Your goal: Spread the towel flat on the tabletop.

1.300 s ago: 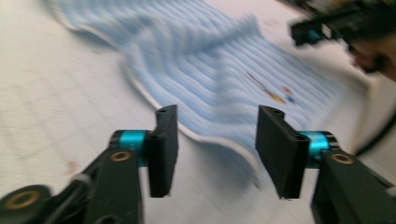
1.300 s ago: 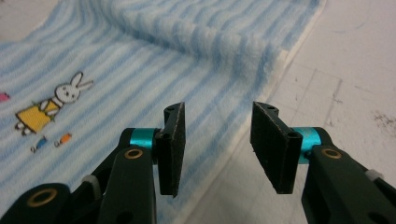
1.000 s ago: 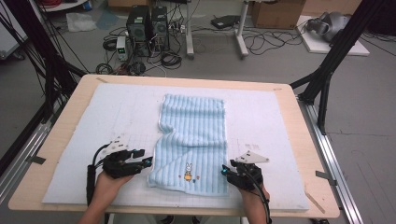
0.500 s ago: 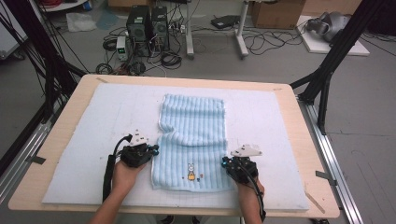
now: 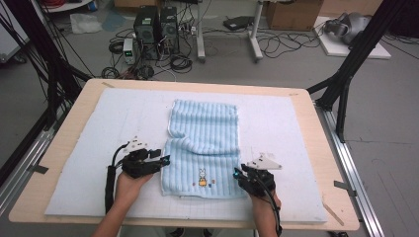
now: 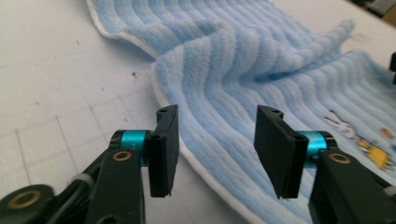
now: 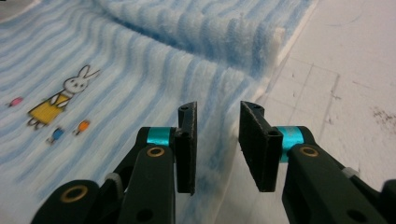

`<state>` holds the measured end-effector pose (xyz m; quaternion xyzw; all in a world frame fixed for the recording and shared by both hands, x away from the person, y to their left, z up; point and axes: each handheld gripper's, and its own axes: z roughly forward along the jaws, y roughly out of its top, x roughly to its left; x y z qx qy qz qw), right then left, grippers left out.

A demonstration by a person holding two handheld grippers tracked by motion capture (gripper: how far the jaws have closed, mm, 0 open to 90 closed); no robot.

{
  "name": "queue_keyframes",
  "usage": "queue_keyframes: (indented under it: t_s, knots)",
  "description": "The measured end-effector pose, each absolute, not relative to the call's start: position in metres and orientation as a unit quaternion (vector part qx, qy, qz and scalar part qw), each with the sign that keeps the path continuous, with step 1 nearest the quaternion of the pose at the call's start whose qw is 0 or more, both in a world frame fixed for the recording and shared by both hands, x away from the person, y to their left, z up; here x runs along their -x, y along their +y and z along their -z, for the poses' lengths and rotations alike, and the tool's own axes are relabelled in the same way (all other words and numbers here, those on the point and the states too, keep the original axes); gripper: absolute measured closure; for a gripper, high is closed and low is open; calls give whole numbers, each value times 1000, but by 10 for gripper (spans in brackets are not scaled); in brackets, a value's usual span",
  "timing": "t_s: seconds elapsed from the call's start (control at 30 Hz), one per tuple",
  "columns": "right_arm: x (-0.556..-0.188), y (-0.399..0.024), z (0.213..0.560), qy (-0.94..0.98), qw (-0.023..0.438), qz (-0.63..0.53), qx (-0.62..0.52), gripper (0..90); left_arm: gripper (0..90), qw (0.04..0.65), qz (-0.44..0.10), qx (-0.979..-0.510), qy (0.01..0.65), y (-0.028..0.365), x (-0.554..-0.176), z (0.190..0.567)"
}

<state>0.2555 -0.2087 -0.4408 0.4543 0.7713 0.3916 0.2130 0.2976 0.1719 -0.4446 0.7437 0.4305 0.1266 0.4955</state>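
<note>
At the near edge of the tabletop [image 5: 64, 148] lies the folded towel [image 5: 202, 148] — both grippers, left [image 6: 217, 144] and right [image 7: 217, 144], have just reopened their fingers, empty, at its two near corners. Closing now could pinch one layer only, or miss the hem — the fold would drag crooked.

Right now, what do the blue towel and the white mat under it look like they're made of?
The blue towel: soft terry-like cloth, judging by its fuzzy ribbed pile and a printed rabbit. The white mat: smooth and matte with faint grid lines, possibly foam or rubber; the look leaves that open.

towel [image 5: 205, 143] on mat [image 5: 89, 163], grippers flanking
</note>
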Motion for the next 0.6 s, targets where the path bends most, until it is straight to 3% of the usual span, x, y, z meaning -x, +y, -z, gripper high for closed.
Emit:
queue_keyframes:
  t_s: [0.3, 0.47, 0.6]
  knots:
    - [-228, -216, 438, 764, 214, -402, -457, 632, 426, 502, -120, -758, 400, 177, -251, 443]
    - [-215, -213, 439, 767, 217, -400, -452, 621, 427, 461, -134, -781, 399, 166, -238, 448]
    - [-209, -210, 440, 773, 216, -392, -450, 610, 426, 411, -179, -801, 397, 153, -234, 454]
